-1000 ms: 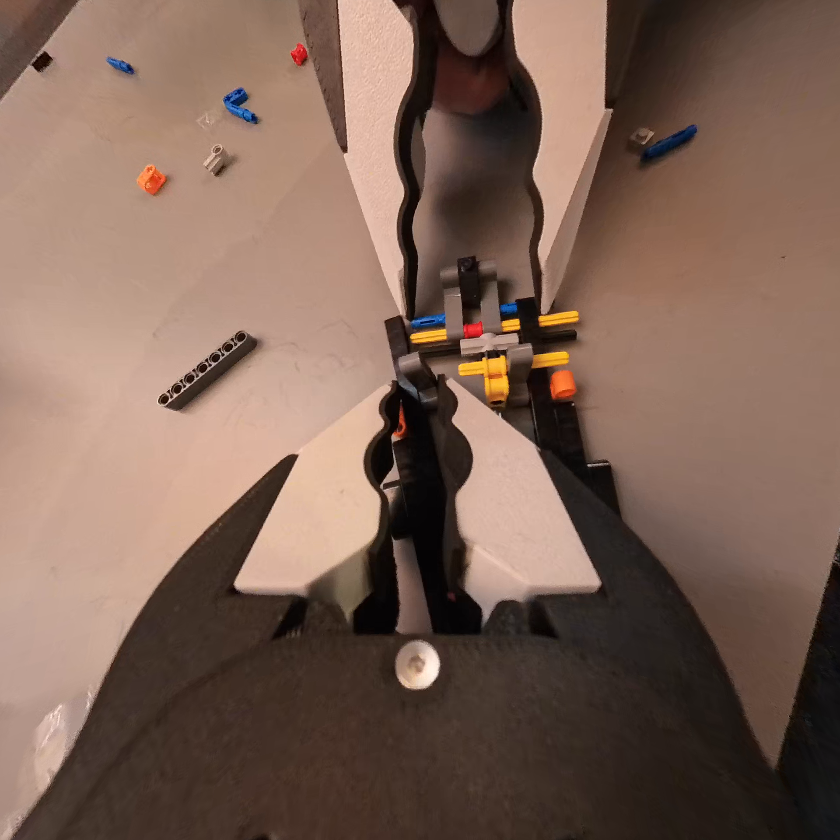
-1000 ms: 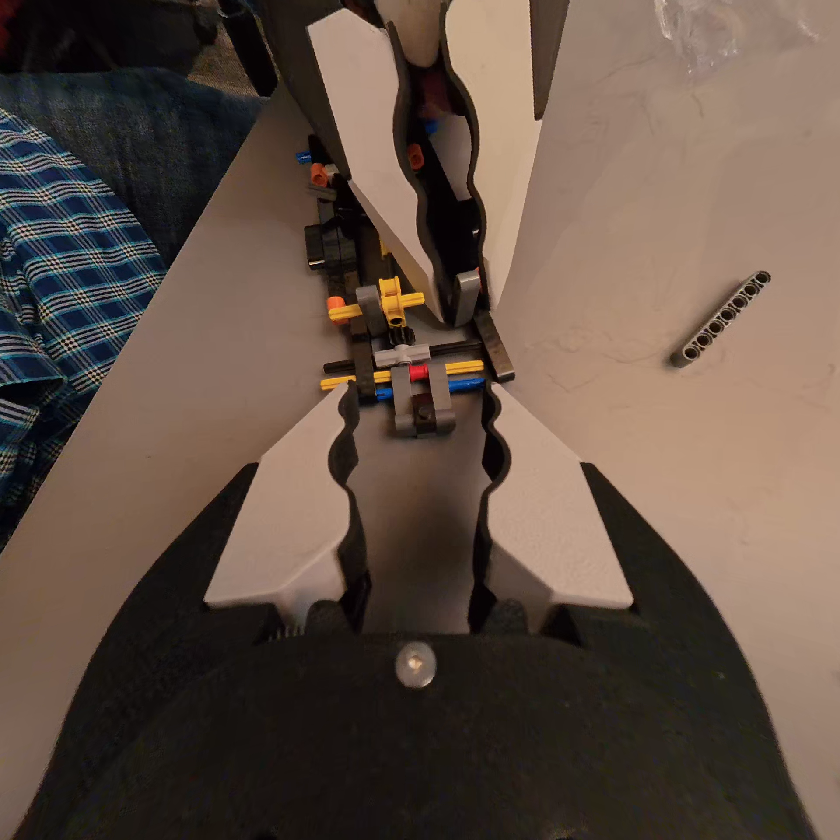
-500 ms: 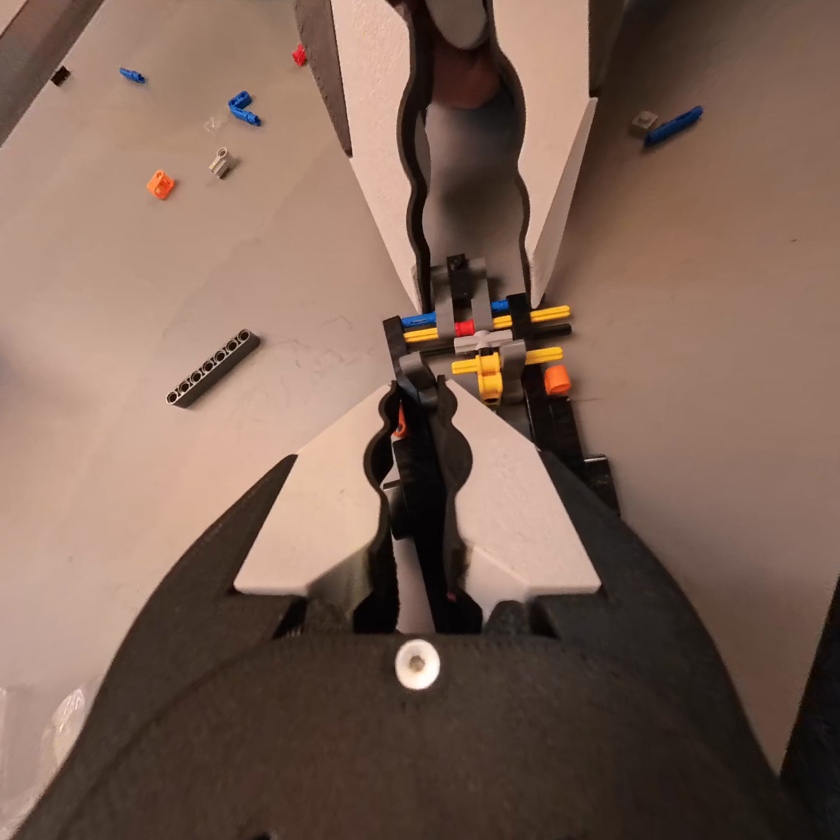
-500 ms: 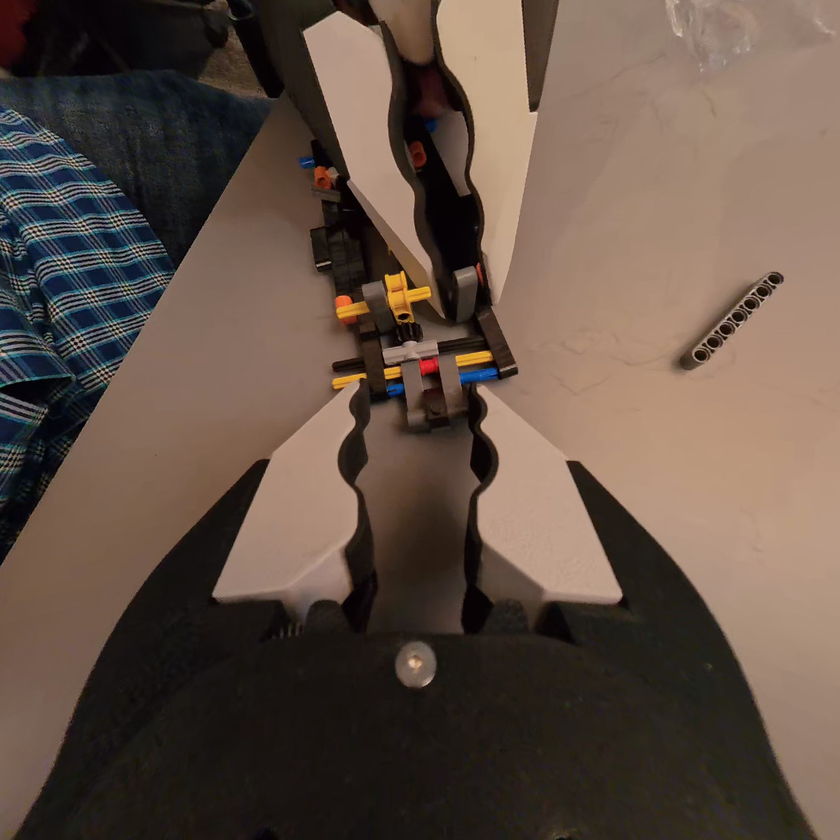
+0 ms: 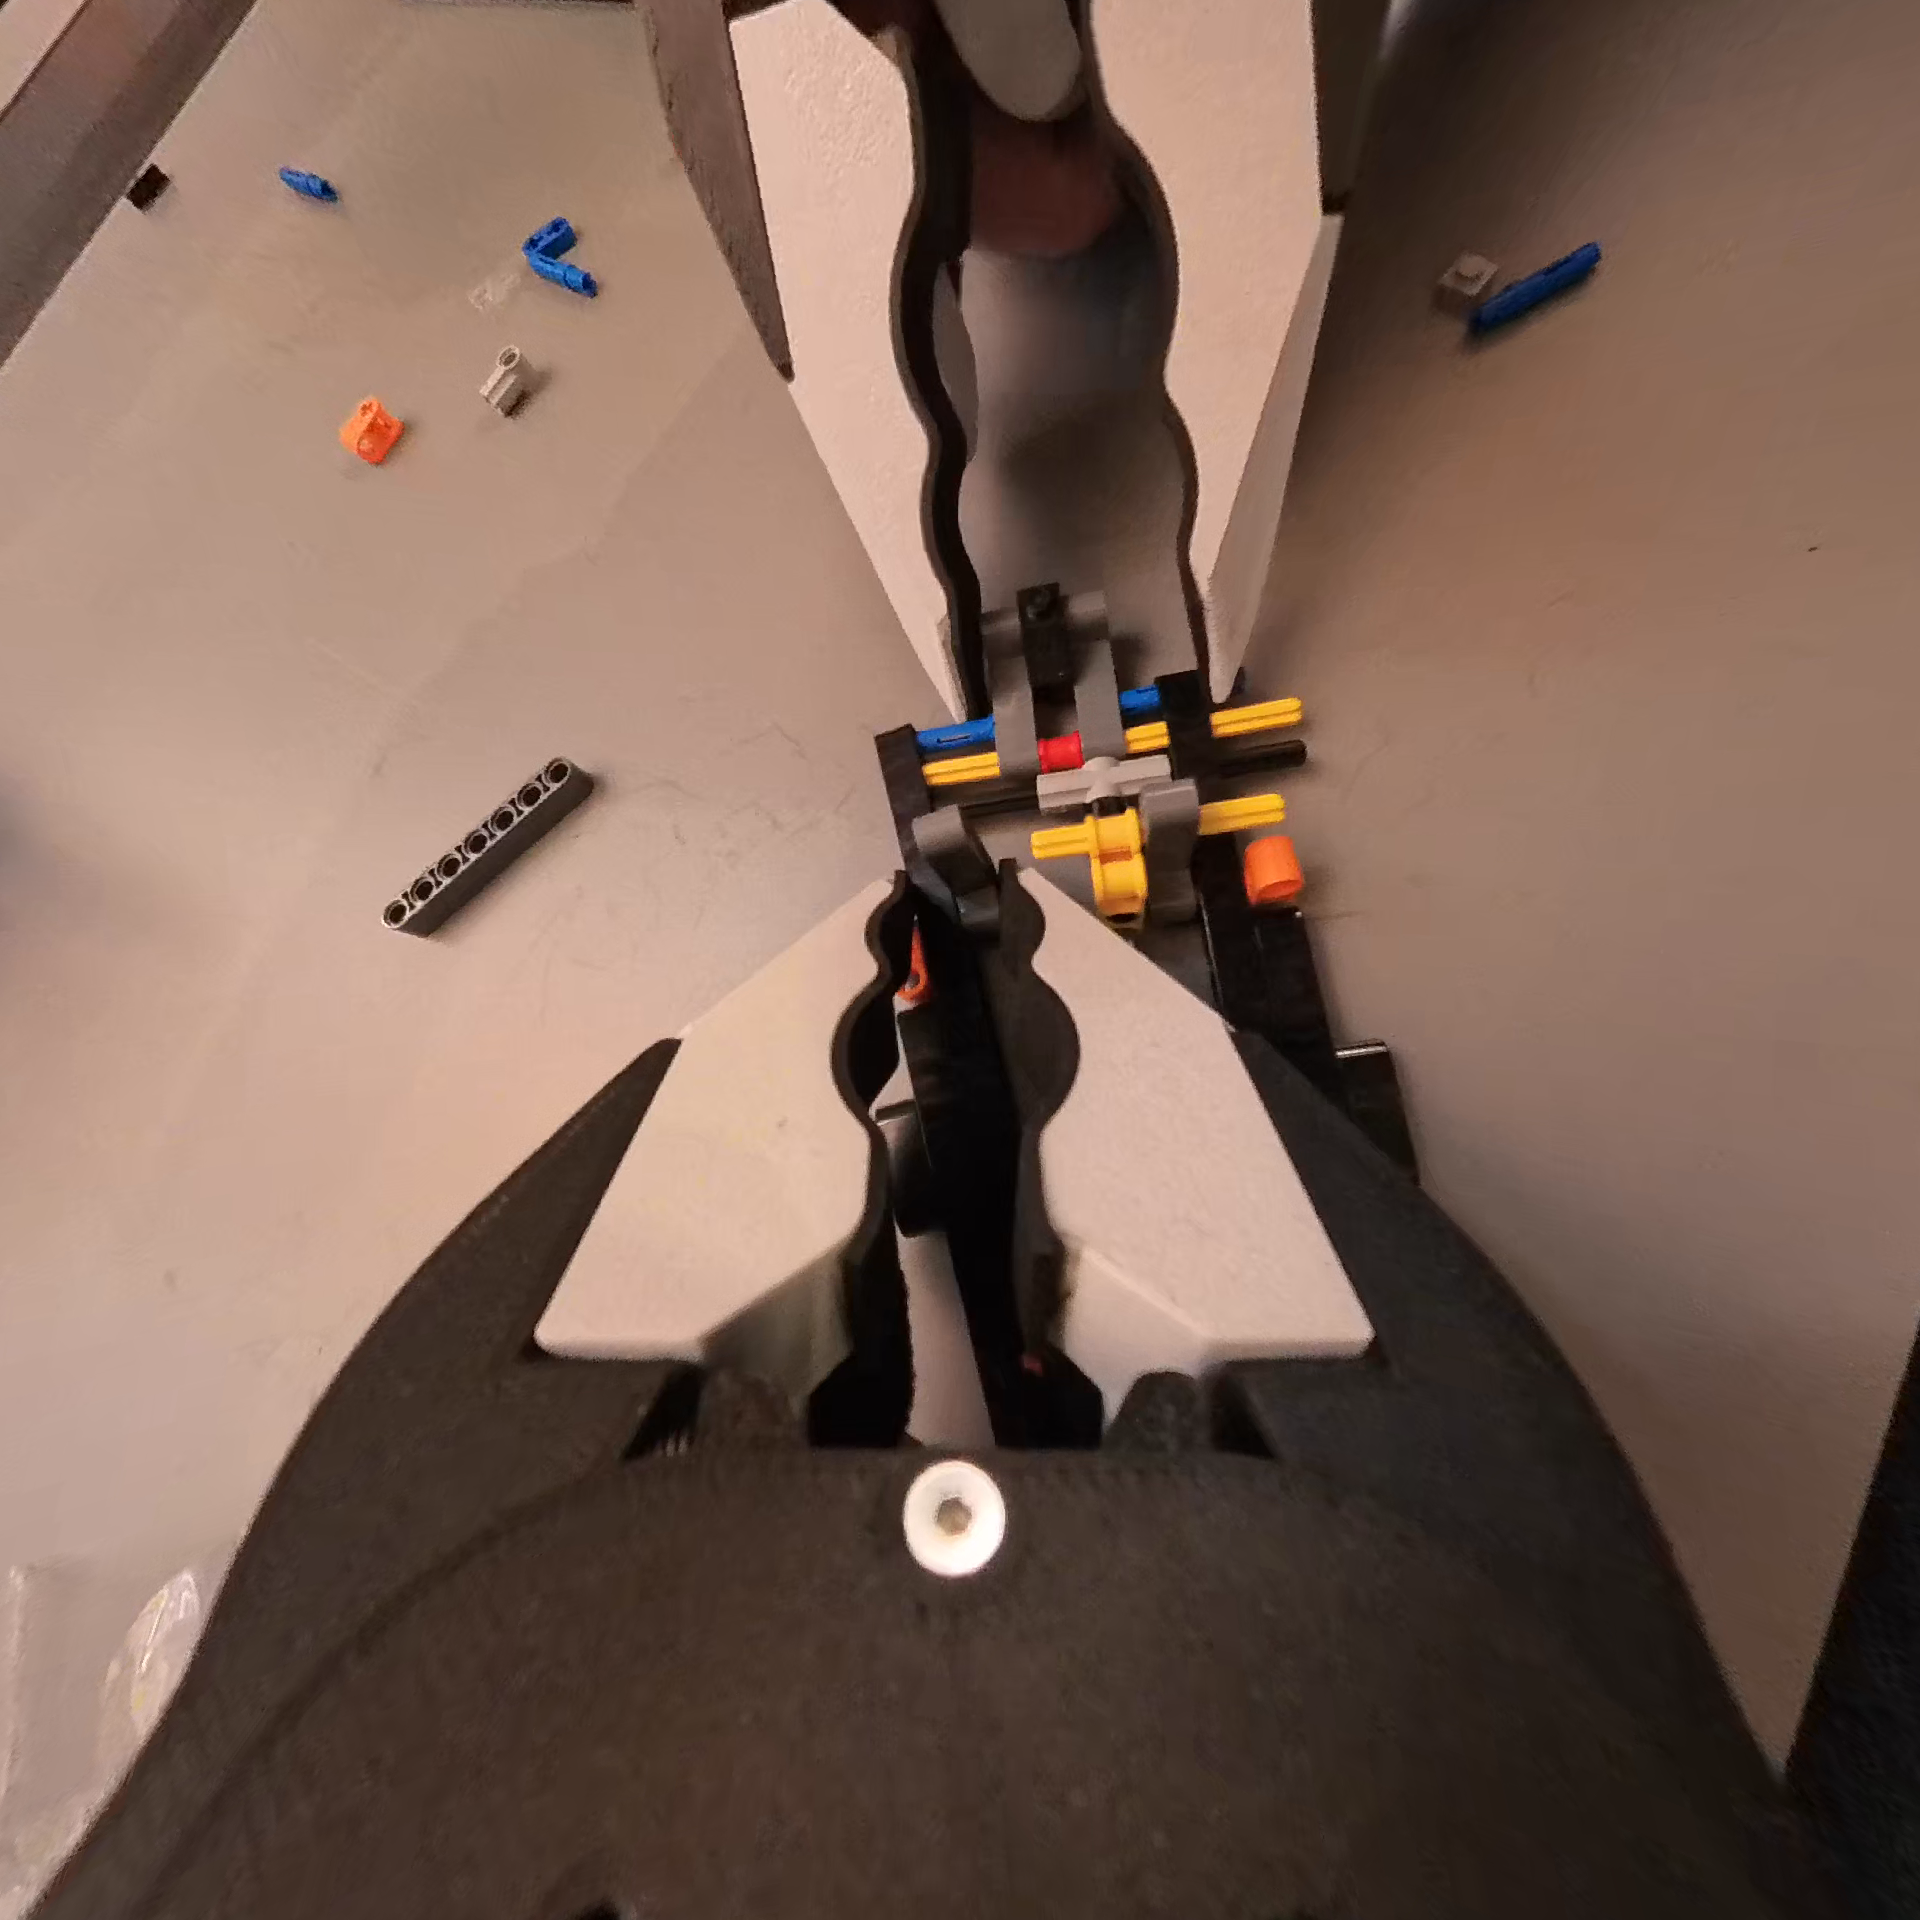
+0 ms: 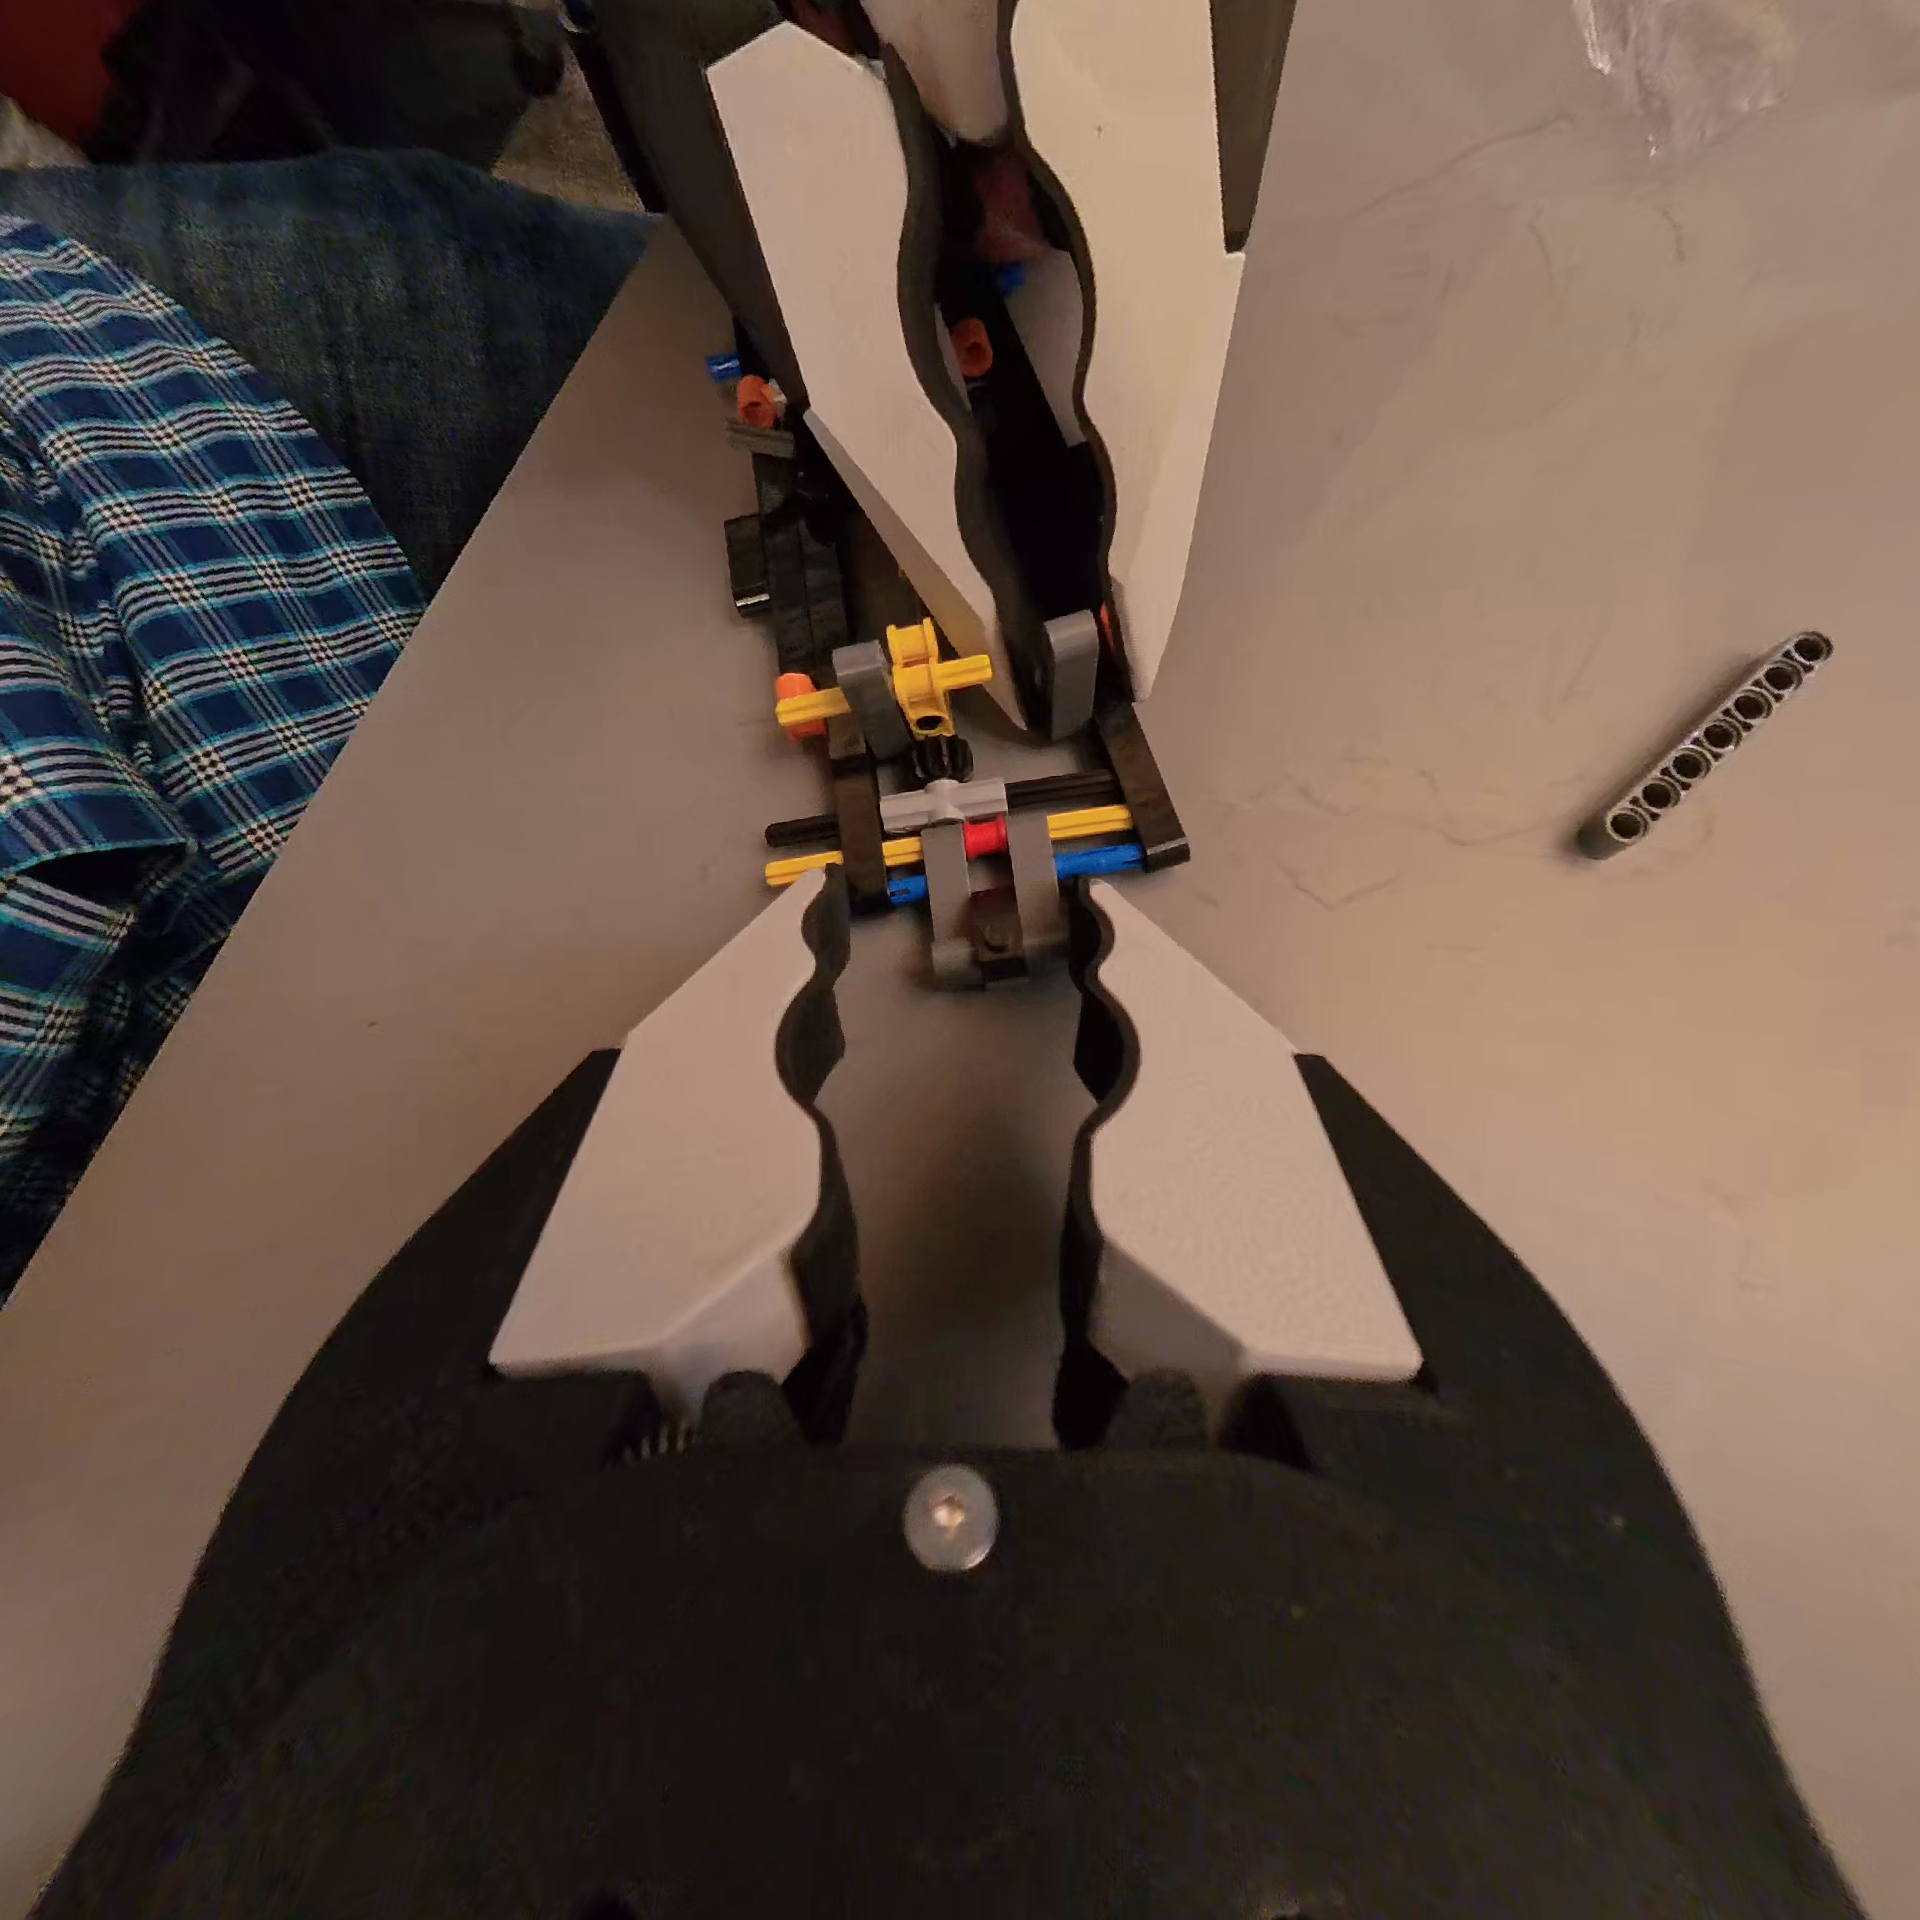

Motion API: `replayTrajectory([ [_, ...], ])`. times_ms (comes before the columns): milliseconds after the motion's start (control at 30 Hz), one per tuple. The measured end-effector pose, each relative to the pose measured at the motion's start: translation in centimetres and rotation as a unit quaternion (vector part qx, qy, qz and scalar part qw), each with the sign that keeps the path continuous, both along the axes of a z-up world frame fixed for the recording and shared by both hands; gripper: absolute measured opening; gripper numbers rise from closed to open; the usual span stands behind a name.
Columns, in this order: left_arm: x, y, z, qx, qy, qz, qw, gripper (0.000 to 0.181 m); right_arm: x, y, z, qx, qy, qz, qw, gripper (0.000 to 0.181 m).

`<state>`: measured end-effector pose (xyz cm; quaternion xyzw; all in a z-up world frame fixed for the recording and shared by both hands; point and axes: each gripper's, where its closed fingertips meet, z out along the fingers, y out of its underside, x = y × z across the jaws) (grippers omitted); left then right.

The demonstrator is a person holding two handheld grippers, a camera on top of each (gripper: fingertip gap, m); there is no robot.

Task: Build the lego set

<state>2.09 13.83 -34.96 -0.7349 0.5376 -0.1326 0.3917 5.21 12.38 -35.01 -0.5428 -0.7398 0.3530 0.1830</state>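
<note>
The lego assembly lies on the table: black side beams, yellow, blue and black axles, a red bush and grey connectors. My left gripper is shut on its near black beam and grey lift arm. My right gripper is open. Its tips stand either side of the grey fork piece at the end of the assembly, with a gap on the left side. The right gripper also shows in the left wrist view, and the left gripper in the right wrist view.
A long grey beam with holes lies apart on the table, also in the right wrist view. Loose pieces lie far off: orange, grey, blue, a blue axle. A person's plaid cloth is beyond the table edge. About 4 centimeters separates my left fingertips from my right.
My right gripper has moved forward onto the end of the assembly and its jaws have narrowed around the grey fork piece. My left gripper keeps its hold.
</note>
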Motion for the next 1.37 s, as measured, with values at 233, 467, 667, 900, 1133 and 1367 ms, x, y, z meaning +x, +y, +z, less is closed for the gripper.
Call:
replayTrajectory([
  [233,0.01,-0.04,-0.05,-0.005,0.000,-0.001,1.000,0.014,0.01,0.00,0.08,-0.012,-0.004,0.014,1.000,0.040],
  [467,0.12,-0.11,-0.15,-0.007,0.002,-0.005,1.000,0.014,0.21,-0.06,0.16,-0.034,-0.013,0.016,0.999,0.040],
  [667,0.22,-0.10,-0.23,0.000,0.007,-0.008,1.000,0.014,0.50,-0.03,0.23,-0.019,-0.010,0.003,1.000,0.043],
  [900,0.23,-0.18,-0.15,0.000,0.005,-0.012,1.000,0.014,0.56,-0.25,0.12,-0.029,-0.011,0.009,0.999,0.037],
  [1133,0.43,-0.42,-0.20,-0.006,0.004,-0.020,1.000,0.014,0.58,-0.11,0.02,-0.022,-0.011,0.016,1.000,0.023],
  [1367,0.45,-0.47,-0.17,-0.005,0.003,-0.022,1.000,0.014,0.62,-0.18,0.02,-0.009,-0.007,0.015,1.000,0.023],
])
